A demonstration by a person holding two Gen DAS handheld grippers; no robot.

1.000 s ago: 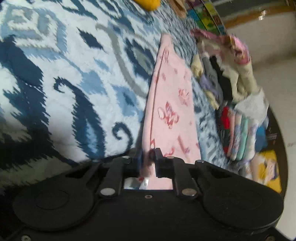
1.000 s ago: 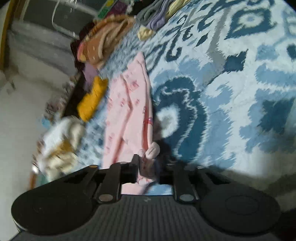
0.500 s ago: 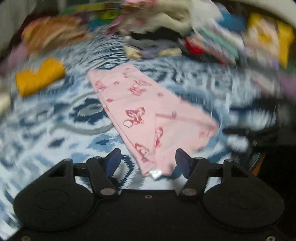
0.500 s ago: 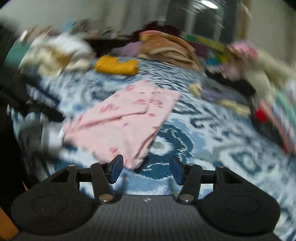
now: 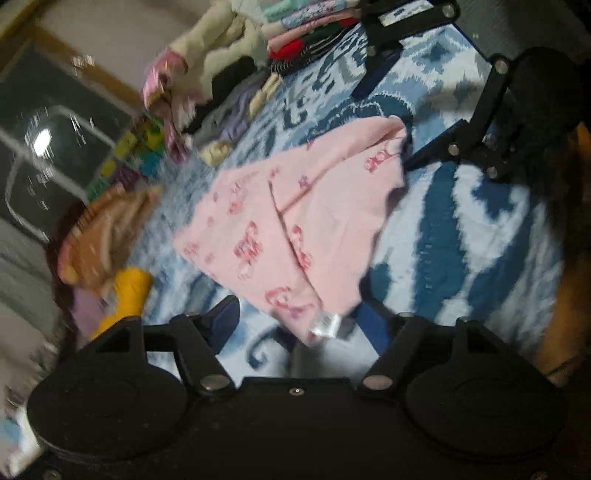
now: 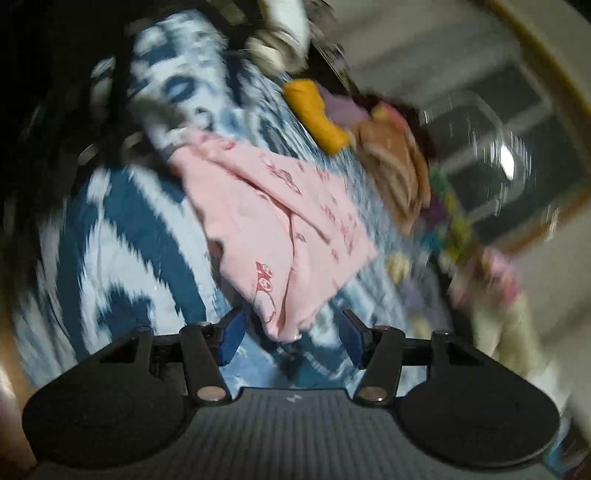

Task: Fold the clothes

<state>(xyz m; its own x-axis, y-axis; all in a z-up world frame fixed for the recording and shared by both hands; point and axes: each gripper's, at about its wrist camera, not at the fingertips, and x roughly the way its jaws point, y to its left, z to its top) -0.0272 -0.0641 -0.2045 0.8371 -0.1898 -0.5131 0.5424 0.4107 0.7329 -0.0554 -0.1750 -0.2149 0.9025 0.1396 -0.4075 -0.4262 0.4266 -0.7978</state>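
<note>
A pink printed garment (image 5: 295,221) lies folded flat on the blue-and-white patterned bedspread (image 5: 480,236). My left gripper (image 5: 299,325) is open, its blue pads on either side of the garment's near corner with a white label, not gripping it. In the left wrist view the right gripper (image 5: 417,110) shows at the garment's far end, jaws wide apart. In the right wrist view my right gripper (image 6: 290,336) is open just above the pink garment's (image 6: 273,221) near corner, and the left gripper shows as a dark blur beyond the cloth.
Piles of clothes line the bed's far side: a stack of folded items (image 5: 306,33), a cream and pink heap (image 5: 207,66), a brown bundle (image 5: 110,236) and a yellow piece (image 5: 129,295). A window (image 6: 509,147) sits behind them. Both views are motion-blurred.
A second ago both grippers were shut on the pink garment's ends. Both have since opened, let it lie folded on the bed, and swung round to new angles.
</note>
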